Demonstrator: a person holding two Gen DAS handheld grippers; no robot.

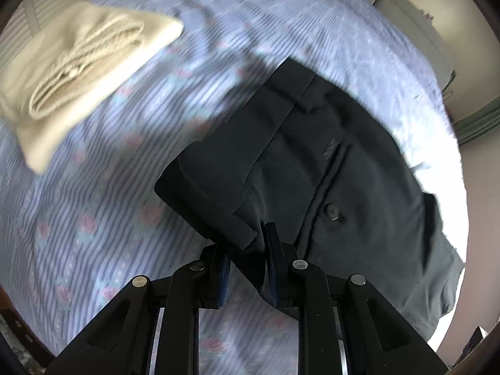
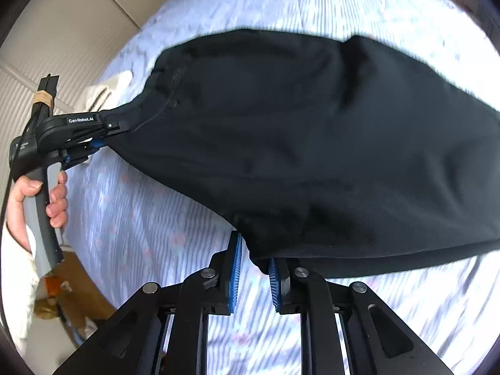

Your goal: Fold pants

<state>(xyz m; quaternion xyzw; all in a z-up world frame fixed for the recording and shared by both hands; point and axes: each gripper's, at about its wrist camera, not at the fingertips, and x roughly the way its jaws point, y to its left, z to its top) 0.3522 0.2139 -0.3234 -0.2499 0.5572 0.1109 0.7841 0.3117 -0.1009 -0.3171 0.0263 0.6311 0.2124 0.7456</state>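
At the bottom centre of the left wrist view, the left claw point(image 1: 247, 262) pinches a bunched edge of the black pants point(image 1: 312, 162), the cloth caught between its blue-padded fingers point(image 1: 224, 276) near the rolled hem or waistband that juts toward the middle of the frame. From there the pants spread up and to the right, showing a seam and a small button point(image 1: 332, 210) right of centre. In the right wrist view the right claw point(image 2: 253, 268) sits at the bottom centre with its blue pads point(image 2: 236, 270) partly apart; the lower edge of the pants dips between them and touches the right-hand pad, yet I cannot tell whether the cloth is truly gripped. The pants fill the centre and right of that frame, stretched toward the left edge, where the left claw clamps a corner and a bare hand point(image 2: 37, 206) holds its grey handle. Beneath everything lies the bed point(image 1: 125, 187), covered in a pale blue striped sheet with pink flowers. A folded cream garment point(image 1: 72, 72) rests on the bed in the upper left of the left wrist view, well apart from the pants.
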